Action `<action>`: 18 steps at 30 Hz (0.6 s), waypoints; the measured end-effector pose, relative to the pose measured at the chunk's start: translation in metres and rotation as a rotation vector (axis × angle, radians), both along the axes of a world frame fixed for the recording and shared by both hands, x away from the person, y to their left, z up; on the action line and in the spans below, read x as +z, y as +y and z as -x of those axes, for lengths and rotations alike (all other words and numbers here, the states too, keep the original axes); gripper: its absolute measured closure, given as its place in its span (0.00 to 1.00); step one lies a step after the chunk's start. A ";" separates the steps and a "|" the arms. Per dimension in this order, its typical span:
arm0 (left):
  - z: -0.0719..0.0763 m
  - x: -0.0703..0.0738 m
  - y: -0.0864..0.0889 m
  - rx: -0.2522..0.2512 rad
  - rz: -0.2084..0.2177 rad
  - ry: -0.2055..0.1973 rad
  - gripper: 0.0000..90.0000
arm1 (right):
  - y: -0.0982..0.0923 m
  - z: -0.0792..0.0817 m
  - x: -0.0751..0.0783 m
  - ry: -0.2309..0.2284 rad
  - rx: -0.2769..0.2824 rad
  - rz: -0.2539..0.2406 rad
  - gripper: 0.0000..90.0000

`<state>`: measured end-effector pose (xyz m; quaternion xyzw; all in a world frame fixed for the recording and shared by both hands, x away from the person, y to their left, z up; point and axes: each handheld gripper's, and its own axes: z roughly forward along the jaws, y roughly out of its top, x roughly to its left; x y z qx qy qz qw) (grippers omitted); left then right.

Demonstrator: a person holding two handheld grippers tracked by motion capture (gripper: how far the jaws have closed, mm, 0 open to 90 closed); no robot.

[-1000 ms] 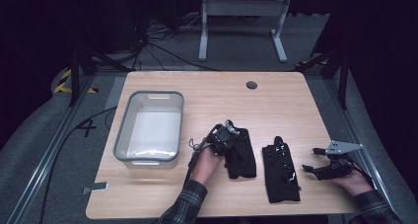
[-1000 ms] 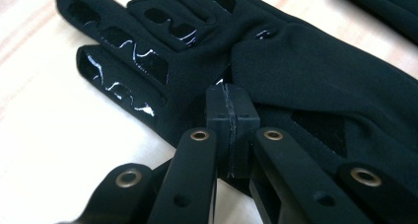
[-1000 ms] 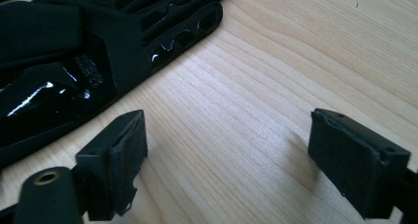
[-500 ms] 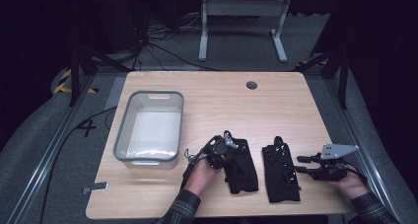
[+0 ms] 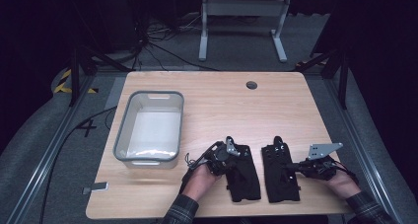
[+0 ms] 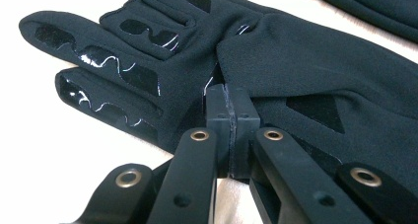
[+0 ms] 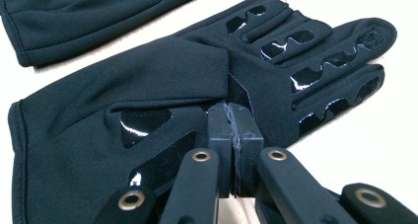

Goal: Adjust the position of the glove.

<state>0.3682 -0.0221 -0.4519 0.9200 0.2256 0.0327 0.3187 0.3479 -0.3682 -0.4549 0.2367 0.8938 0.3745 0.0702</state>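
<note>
Both my grippers are pinched shut at two black gloves on the table.

From the high view, the left gripper [image 5: 230, 152] sits on the left glove [image 5: 244, 177] and the right gripper [image 5: 291, 168] on the right glove [image 5: 280, 177], right of the grey bin [image 5: 124, 135]. In the left gripper view, my jaws meet on the glove's [image 6: 296, 66] cloth. In the right gripper view, my jaws have just been closing and now pinch a fold of that glove [image 7: 148, 86].
</note>
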 end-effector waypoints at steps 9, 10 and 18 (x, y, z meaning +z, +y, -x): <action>-0.001 0.000 -0.006 -0.018 0.007 0.003 1.00 | 0.008 -0.004 0.000 0.000 -0.006 -0.001 1.00; -0.001 0.000 -0.008 -0.030 0.004 -0.002 1.00 | 0.009 -0.004 0.000 -0.003 -0.007 -0.001 1.00; -0.002 -0.001 -0.015 -0.047 0.013 -0.013 1.00 | 0.014 -0.003 0.000 -0.014 0.001 0.014 1.00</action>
